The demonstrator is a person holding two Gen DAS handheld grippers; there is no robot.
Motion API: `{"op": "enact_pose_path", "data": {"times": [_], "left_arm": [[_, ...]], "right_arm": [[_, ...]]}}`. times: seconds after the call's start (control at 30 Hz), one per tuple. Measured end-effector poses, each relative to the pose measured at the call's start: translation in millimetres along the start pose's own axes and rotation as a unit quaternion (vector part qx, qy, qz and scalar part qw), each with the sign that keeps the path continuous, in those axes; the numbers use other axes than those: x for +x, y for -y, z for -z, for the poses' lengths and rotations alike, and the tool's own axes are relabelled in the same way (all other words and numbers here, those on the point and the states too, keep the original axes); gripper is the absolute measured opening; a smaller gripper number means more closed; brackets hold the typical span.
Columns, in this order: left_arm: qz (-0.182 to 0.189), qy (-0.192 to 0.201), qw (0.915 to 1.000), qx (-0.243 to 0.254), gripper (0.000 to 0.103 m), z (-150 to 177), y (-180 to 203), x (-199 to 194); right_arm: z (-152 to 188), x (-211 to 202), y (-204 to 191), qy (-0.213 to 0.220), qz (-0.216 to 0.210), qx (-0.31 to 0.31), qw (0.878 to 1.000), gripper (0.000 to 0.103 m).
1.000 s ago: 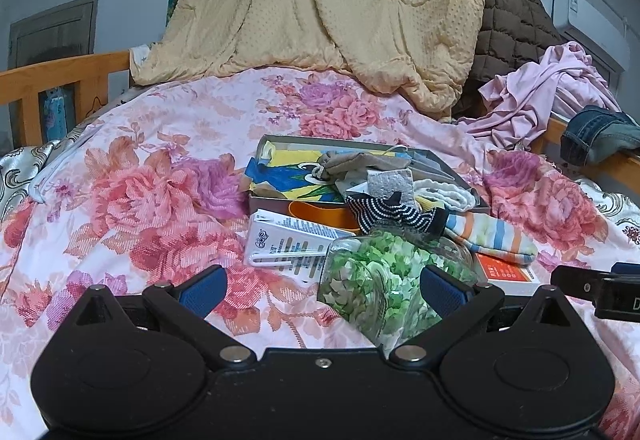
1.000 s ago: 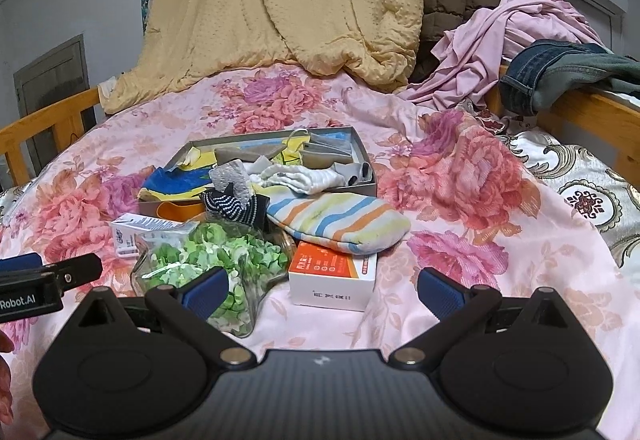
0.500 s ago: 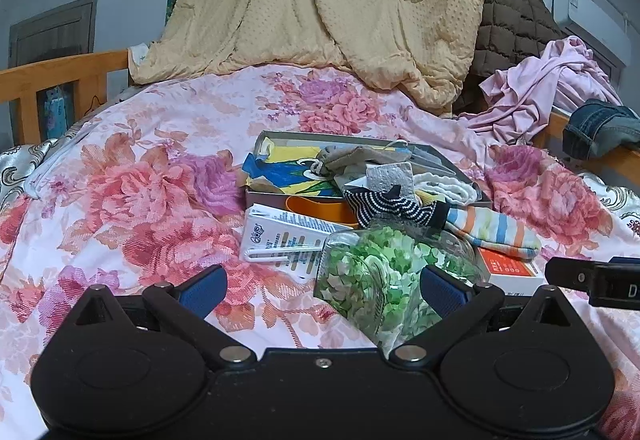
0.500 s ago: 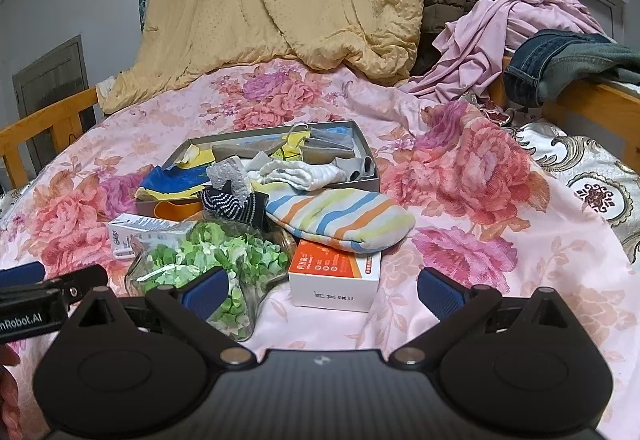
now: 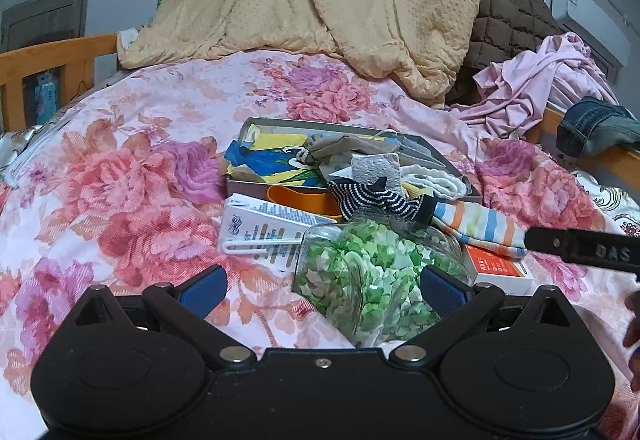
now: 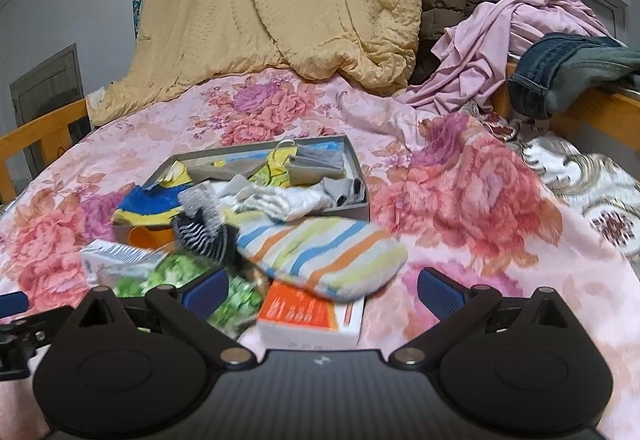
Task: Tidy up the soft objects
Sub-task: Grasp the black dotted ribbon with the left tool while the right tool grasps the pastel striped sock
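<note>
Both grippers hang wide open over the flowered bedspread (image 5: 132,175), holding nothing. The grey box (image 6: 352,155) of socks sits mid-bed. A striped sock (image 6: 328,256) spills over the box's near edge onto an orange carton (image 6: 308,316). The left gripper (image 5: 320,288) frames a bag of green bits (image 5: 372,276) just before the box; the right gripper (image 6: 320,290) faces the sock.

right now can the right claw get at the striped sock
Probably yes: the right claw is open and the striped sock lies just ahead on top of the orange box, nothing covering it.
</note>
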State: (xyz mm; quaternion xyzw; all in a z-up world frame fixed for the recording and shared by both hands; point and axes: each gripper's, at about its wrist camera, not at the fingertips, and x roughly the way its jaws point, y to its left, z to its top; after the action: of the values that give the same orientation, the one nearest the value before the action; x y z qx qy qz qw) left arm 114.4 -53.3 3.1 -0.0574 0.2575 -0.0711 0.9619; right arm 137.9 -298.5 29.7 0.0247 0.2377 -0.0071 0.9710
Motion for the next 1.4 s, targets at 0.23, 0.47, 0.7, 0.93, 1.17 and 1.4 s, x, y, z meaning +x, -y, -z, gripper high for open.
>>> {"op": "enact_pose_path", "data": {"times": [0.23,0.47,0.7,0.93,1.17,1.4], "left_arm": [[0.020,0.000,0.9994,0.028,0.102,-22.9,11.5,27.6],[0.035,-0.022,0.9985,0.036,0.102,-48.2,20.1,75.7],[0.065,-0.068,0.9944,0.048,0.102,-64.2,29.9,124.7],[0.086,-0.119,0.9887,0.032,0.102,-70.2,35.6,158.0],[0.080,-0.159,0.9823,0.056,0.090,-76.1,35.0,176.4],[0.078,-0.165,0.9821,0.048,0.075,-76.4,34.0,182.8]], "right_arm": [[-7.0,35.1,21.0,-0.009,-0.011,0.022,1.000,0.103],[-7.7,60.7,24.0,-0.019,-0.023,0.009,1.000,0.103],[-5.2,82.9,23.9,-0.044,-0.031,0.011,0.999,0.103],[-3.3,94.0,15.7,-0.058,-0.044,-0.009,0.997,0.103],[-0.9,98.9,10.7,-0.062,-0.045,-0.021,0.997,0.103],[-0.8,103.0,12.1,-0.064,-0.048,-0.009,0.997,0.102]]}}
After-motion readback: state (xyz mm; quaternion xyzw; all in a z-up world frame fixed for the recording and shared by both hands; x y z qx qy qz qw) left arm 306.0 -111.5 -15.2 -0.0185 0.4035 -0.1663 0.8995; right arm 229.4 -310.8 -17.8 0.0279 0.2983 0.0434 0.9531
